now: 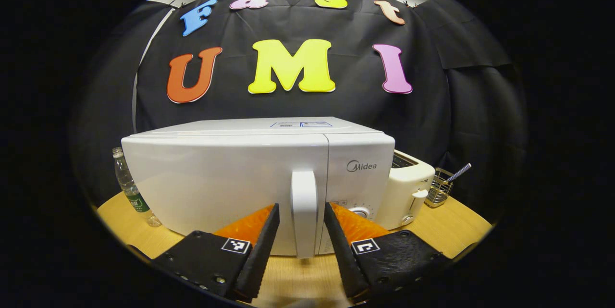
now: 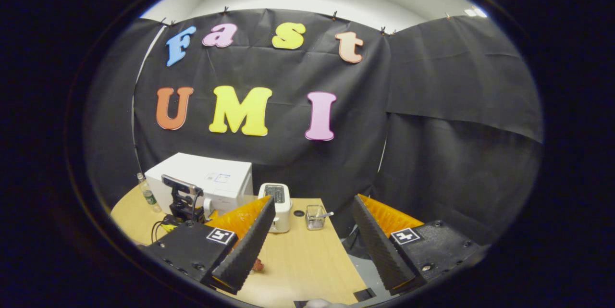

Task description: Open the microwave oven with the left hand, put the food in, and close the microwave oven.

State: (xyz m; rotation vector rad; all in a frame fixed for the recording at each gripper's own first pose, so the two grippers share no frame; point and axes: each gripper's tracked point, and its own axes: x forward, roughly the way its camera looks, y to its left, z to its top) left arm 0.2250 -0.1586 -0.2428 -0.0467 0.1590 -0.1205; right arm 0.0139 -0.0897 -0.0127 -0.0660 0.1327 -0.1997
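The white microwave (image 1: 230, 178) stands close ahead with its door closed. Its vertical handle (image 1: 304, 212) sits between the two fingers of my left gripper (image 1: 301, 206), which is open, with a small gap on each side. In the right gripper view the microwave (image 2: 211, 178) is far off at the left, with the left gripper (image 2: 182, 204) in front of it. My right gripper (image 2: 313, 200) hangs open and empty above the table. A small reddish item (image 2: 258, 265), possibly the food, lies on the table by its left finger.
On the wooden table (image 1: 288, 279), a cream toaster (image 1: 406, 188) stands right of the microwave, then a wire basket (image 1: 439, 188) with a straw. A water bottle (image 1: 129, 185) stands at the microwave's left. The table's right edge (image 2: 353, 260) drops to the floor.
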